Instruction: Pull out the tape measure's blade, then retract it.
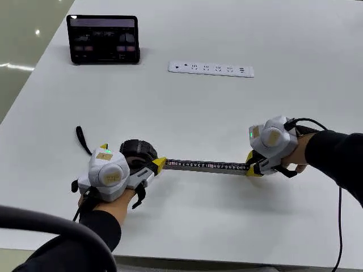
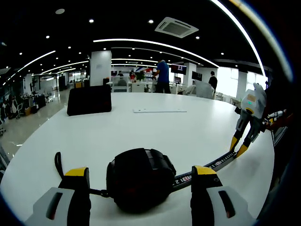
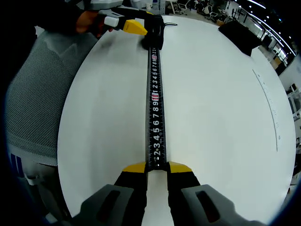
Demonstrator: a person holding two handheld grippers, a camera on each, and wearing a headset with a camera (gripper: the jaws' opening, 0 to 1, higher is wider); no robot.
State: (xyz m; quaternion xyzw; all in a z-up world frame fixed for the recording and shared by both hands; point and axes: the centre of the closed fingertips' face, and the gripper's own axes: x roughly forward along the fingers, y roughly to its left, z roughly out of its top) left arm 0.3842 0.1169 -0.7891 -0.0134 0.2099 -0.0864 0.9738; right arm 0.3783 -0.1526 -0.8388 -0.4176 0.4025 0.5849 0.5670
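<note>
Left gripper (image 2: 141, 172) has its 2 jaws wide, straddling the black tape measure case (image 1: 138, 152) with a gap on either side. From the case, the blade (image 1: 204, 166) runs flat along the white table (image 1: 187, 226) to the right gripper (image 3: 157, 168), whose narrow jaws pinch its end.

This is an open-plan office: curved ceiling light strips (image 2: 155, 44), a ceiling air-conditioning vent (image 2: 176, 27), rows of desks (image 2: 21, 104) and people standing (image 2: 163, 75) beyond the white table's (image 2: 141, 132) far edge.
</note>
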